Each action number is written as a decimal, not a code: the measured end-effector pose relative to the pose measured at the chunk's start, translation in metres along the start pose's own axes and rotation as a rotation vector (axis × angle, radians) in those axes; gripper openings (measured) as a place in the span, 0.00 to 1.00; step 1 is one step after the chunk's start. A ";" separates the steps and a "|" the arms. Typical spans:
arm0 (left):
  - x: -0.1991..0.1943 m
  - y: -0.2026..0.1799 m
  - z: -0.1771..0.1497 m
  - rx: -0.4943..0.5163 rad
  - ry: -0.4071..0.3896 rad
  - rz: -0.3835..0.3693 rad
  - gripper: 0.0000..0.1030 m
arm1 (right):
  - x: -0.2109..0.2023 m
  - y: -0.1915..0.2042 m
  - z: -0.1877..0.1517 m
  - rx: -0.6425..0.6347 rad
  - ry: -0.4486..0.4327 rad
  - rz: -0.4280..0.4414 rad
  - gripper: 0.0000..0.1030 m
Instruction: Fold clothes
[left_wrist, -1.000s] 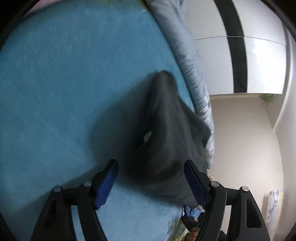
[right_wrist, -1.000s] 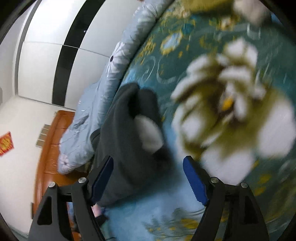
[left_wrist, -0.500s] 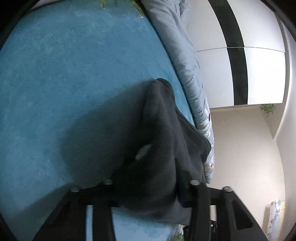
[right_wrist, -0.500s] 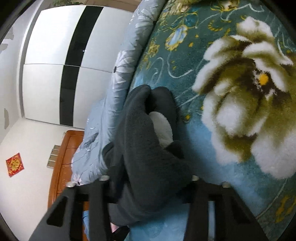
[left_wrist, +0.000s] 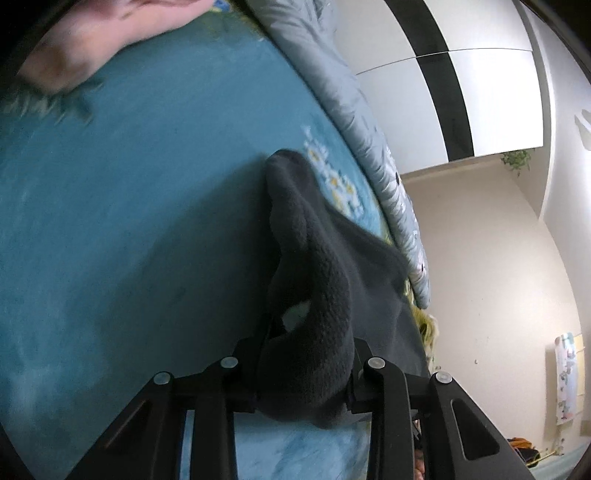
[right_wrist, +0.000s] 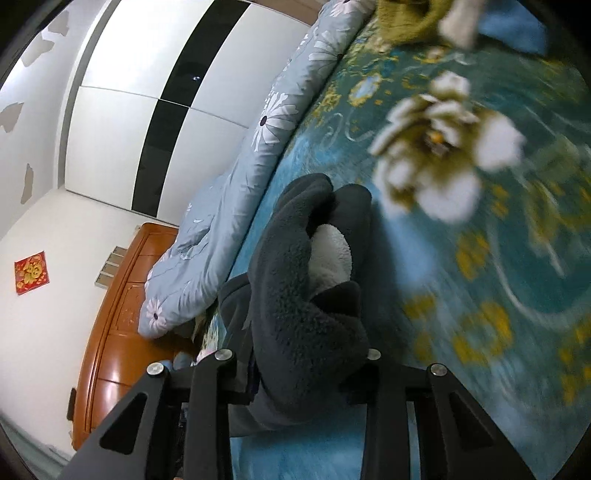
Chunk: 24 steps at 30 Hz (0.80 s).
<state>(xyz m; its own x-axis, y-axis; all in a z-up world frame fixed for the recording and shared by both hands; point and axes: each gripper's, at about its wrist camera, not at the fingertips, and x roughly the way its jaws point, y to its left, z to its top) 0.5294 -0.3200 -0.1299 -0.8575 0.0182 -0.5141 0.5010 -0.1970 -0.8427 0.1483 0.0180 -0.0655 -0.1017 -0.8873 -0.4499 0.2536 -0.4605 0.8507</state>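
A dark grey fleece (left_wrist: 317, 295) with a white lining (right_wrist: 328, 254) is lying bunched on a teal blanket (left_wrist: 129, 221), near the bed's edge. I am gripping one end of the fleece in my left gripper (left_wrist: 303, 384), its black jaws clamped on a thick fold. I am pinching the other end in my right gripper (right_wrist: 306, 373), jaws closed on the fabric. The fleece is stretching away from both grippers across the blanket, which is showing a blurred white and yellow flower pattern (right_wrist: 443, 147). A pale blue quilt (right_wrist: 236, 206) with white daisies is lying along the blanket's edge, just beside the fleece. Behind it are standing a white and black wardrobe (left_wrist: 454, 85) and an orange wooden headboard (right_wrist: 118, 314).
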 end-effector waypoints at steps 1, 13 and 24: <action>0.000 0.003 -0.002 -0.006 0.002 -0.002 0.33 | -0.001 -0.005 -0.005 0.003 0.001 -0.006 0.32; 0.009 0.006 -0.002 0.035 0.001 -0.001 0.72 | 0.014 -0.012 -0.002 -0.049 0.026 -0.002 0.65; 0.022 0.001 0.008 0.016 0.040 -0.005 0.56 | 0.039 -0.013 0.019 -0.010 0.013 0.011 0.66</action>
<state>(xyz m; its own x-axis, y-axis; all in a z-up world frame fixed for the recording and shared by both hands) 0.5098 -0.3278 -0.1405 -0.8546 0.0584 -0.5159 0.4944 -0.2122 -0.8429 0.1230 -0.0111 -0.0891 -0.0864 -0.8917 -0.4442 0.2644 -0.4504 0.8528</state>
